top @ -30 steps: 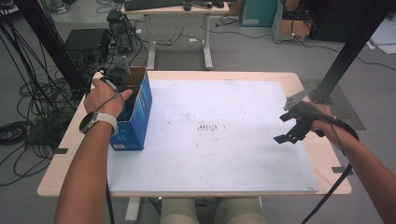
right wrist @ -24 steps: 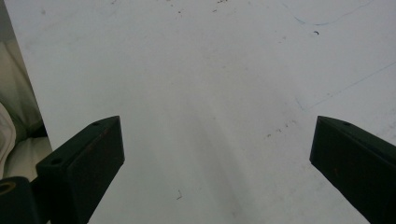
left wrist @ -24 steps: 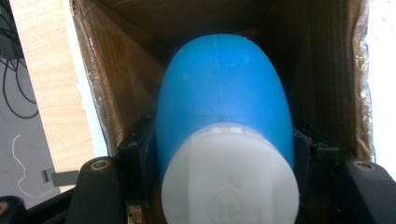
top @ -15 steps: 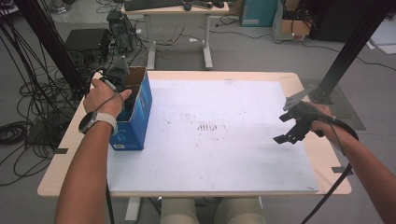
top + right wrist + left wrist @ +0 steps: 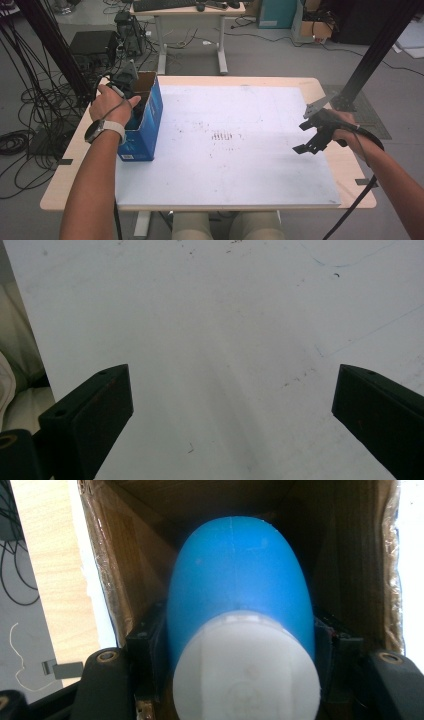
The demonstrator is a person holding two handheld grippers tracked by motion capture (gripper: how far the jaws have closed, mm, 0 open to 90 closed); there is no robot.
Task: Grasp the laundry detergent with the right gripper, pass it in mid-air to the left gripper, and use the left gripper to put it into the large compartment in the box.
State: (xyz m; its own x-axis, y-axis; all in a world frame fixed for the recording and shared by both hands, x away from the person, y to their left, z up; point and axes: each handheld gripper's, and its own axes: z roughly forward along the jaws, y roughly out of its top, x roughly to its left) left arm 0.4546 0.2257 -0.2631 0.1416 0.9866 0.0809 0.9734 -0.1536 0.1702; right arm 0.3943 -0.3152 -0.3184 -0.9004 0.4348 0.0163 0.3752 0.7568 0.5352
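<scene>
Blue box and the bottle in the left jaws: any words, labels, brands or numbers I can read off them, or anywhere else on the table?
Blue box: a small white patch of print low on its side, too small and blurred to read.
Blue bottle held in the left gripper: no text on its body.
White cap: a faint embossed round mark, not legible.
White board: dark scuffs and pen lines, no writing.
</scene>
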